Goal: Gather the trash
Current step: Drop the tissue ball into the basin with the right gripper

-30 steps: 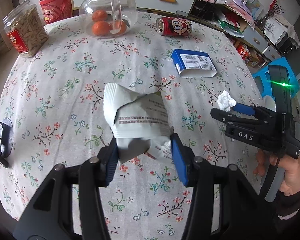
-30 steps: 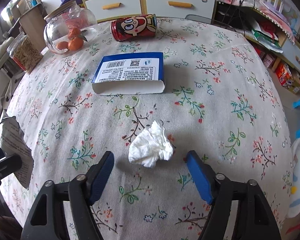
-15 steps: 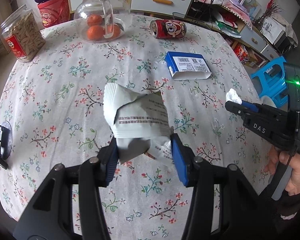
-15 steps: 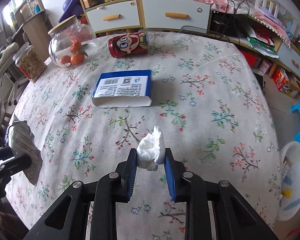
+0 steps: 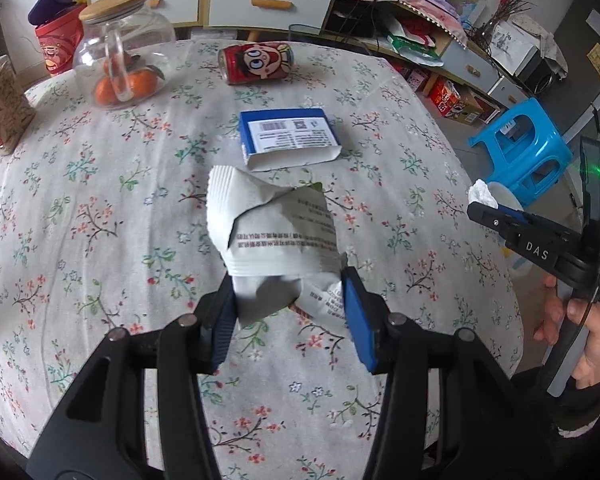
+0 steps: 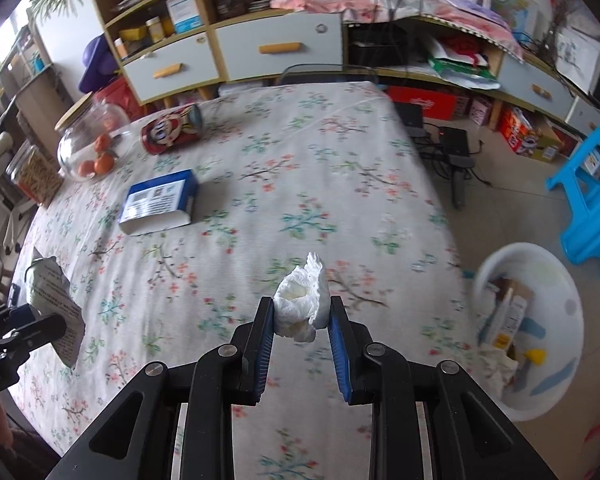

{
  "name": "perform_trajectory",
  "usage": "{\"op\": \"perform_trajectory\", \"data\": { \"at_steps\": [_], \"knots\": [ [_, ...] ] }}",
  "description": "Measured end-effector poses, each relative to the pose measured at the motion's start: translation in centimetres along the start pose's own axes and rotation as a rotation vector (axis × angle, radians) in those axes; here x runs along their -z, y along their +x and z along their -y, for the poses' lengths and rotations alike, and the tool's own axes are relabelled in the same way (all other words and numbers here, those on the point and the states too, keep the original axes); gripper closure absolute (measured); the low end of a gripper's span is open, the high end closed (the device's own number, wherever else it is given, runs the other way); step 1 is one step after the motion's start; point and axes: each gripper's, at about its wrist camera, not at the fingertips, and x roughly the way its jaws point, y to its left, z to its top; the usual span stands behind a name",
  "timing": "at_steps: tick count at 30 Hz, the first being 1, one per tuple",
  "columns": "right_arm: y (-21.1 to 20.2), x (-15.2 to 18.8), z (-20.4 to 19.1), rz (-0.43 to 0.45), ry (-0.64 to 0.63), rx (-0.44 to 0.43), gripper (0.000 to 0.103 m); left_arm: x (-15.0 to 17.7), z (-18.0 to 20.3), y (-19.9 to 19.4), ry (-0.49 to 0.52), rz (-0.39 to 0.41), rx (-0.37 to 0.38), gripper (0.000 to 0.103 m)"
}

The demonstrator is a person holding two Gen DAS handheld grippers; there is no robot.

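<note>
Above the floral worktop (image 6: 340,152), my right gripper (image 6: 302,316) pinches a crumpled tissue (image 6: 300,304), lifted clear near a white bin (image 6: 528,332) on the floor. My left gripper (image 5: 290,312) clamps a torn white wrapper (image 5: 268,232), also aloft.

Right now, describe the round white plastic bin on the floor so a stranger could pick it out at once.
Start from the table with the floral cloth and look past its right edge to the tiled floor. There, beside the bright blue plastic stool, sits the round white plastic bin. Unlike everything nearby, it is an open tub, already holding cardboard and paper scraps.
</note>
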Motion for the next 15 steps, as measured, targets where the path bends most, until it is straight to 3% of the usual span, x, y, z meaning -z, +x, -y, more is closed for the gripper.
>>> {"op": "perform_trajectory", "data": {
  "at_steps": [15],
  "knots": [
    [-4.1,2.5,12.5,0.027,0.199,0.082,0.075,-1.0,8.8,3.0,0.107,-0.013,0.074,0.051]
  ]
}}
